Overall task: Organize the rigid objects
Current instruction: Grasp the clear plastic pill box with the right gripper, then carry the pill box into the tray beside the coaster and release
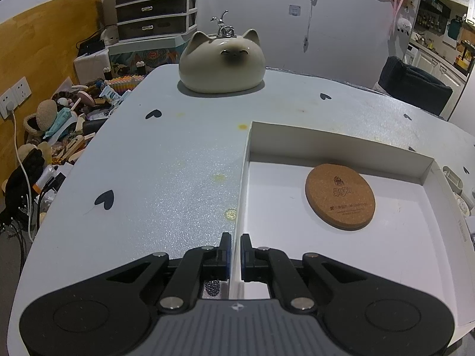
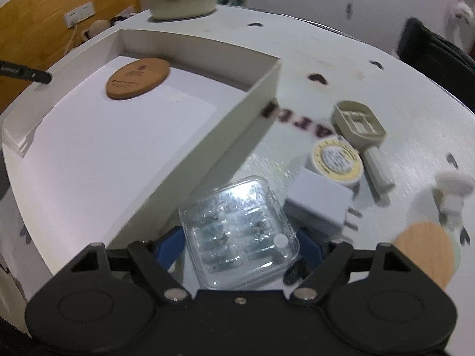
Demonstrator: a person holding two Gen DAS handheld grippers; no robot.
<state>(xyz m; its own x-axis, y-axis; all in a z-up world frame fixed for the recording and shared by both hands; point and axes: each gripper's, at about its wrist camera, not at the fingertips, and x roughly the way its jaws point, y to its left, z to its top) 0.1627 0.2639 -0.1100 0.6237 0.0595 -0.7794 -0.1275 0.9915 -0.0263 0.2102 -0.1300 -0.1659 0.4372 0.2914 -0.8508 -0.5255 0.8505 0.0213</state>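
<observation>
Clamped on the near wall of the white box, the left gripper faces the cork coaster lying inside, while in the right wrist view the right gripper straddles, jaws wide, a clear plastic case beside the box on the table.

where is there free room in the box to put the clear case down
Most of the white box floor is bare: everything between the cork coaster near the far wall and the near edge. Outside its right wall it is crowded: clear case, grey adapter, tape roll.
</observation>
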